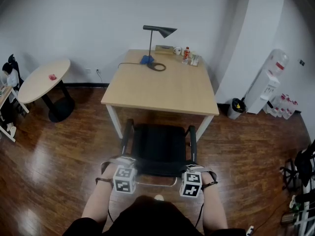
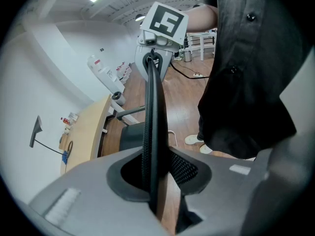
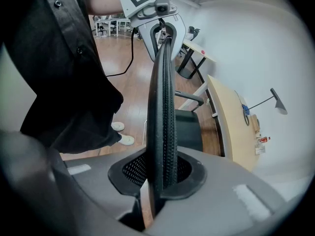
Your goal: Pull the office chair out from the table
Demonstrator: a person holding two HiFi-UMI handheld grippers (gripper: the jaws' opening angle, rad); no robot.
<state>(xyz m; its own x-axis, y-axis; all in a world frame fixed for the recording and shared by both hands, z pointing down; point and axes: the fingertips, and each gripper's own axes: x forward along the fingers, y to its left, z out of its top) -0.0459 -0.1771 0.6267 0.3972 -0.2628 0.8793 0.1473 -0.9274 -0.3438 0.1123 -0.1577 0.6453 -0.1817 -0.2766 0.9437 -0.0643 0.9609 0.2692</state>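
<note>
A black office chair (image 1: pixel 158 145) stands at the near side of the wooden table (image 1: pixel 162 90), its seat mostly out from under the edge. Both my grippers hold the top of its mesh backrest (image 1: pixel 157 169). The left gripper (image 1: pixel 125 162) is at the left corner and the right gripper (image 1: pixel 193 168) at the right corner. In the left gripper view the backrest edge (image 2: pixel 151 112) runs between the jaws of my left gripper (image 2: pixel 156 181), and the pads press on it. The right gripper view shows the same edge (image 3: pixel 165 107) clamped in my right gripper (image 3: pixel 162 178).
A black desk lamp (image 1: pixel 156 33), a cup and small bottles stand at the table's far edge. A round table (image 1: pixel 43 80) and a seated person (image 1: pixel 7 77) are at left. A water dispenser (image 1: pixel 268 82) and a bin (image 1: pixel 237 107) are at right. Wood floor lies behind me.
</note>
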